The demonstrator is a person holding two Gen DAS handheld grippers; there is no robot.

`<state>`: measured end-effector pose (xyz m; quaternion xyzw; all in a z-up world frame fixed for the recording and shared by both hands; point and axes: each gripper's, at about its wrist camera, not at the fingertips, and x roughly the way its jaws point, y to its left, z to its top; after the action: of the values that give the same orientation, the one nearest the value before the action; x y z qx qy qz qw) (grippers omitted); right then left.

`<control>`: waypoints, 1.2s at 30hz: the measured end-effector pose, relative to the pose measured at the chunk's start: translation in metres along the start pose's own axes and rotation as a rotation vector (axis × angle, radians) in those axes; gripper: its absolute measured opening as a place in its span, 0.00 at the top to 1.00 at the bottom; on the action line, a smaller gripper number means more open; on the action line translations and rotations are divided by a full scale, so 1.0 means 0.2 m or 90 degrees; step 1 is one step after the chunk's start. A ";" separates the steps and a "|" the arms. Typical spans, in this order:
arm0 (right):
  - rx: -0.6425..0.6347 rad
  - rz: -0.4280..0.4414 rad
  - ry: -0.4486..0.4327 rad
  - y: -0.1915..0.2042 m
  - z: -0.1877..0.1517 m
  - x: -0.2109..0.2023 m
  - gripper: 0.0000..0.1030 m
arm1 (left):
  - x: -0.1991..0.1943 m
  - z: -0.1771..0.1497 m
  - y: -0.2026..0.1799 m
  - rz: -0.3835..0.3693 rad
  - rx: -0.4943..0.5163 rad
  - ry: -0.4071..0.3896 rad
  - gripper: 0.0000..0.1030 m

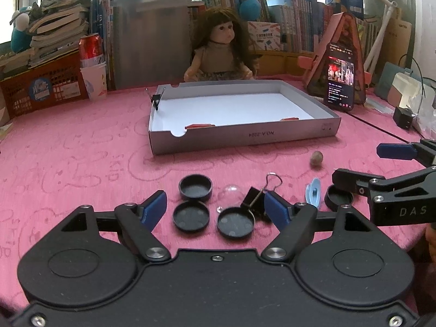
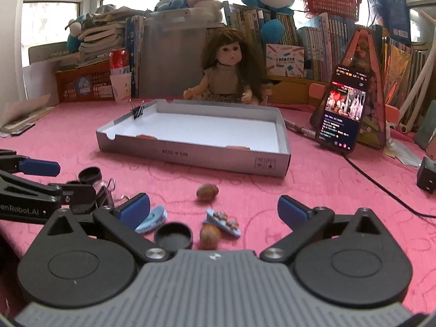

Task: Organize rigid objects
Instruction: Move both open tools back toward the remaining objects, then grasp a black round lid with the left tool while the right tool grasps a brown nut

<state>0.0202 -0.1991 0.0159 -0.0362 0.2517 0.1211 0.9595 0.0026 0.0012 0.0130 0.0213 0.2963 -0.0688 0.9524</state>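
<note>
My black caps, clip, blue clips and nuts lie loose before the tray (one clip on its rim).

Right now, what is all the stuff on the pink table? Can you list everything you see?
box: one, grey outside and white inside, middle of the table
binder clips: two, black, one on the box's left wall, one among the caps
round caps: four, black, near the grippers
clear dome: one, see-through, between the caps
nuts: two, brown, one in front of the box, one nearer
hair clips: two, light blue, plain one, decorated one
doll: one, brown hair, behind the box
phone: one, screen on, propped up at right
soda can: one, red, back left
left gripper: open, over the caps
right gripper: open, over the hair clips
</note>
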 end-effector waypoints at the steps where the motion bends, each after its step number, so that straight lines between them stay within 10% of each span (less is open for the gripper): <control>1: -0.001 -0.001 0.002 0.00 -0.01 0.00 0.00 | 0.00 -0.01 0.00 -0.001 0.000 0.001 0.25; 12: -0.011 -0.003 0.010 0.00 -0.07 -0.05 0.05 | -0.06 -0.05 0.02 -0.012 -0.022 0.003 0.41; 21: -0.001 -0.007 0.017 -0.04 -0.07 -0.10 0.49 | -0.11 -0.07 -0.03 -0.052 -0.002 0.012 0.64; 36: 0.017 0.005 0.038 -0.03 -0.09 -0.03 0.62 | 0.00 -0.09 -0.08 -0.018 0.013 0.013 0.64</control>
<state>0.0082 -0.2084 0.0025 -0.0256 0.2823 0.1203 0.9514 -0.0095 -0.0124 -0.0022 0.0274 0.3053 -0.0852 0.9480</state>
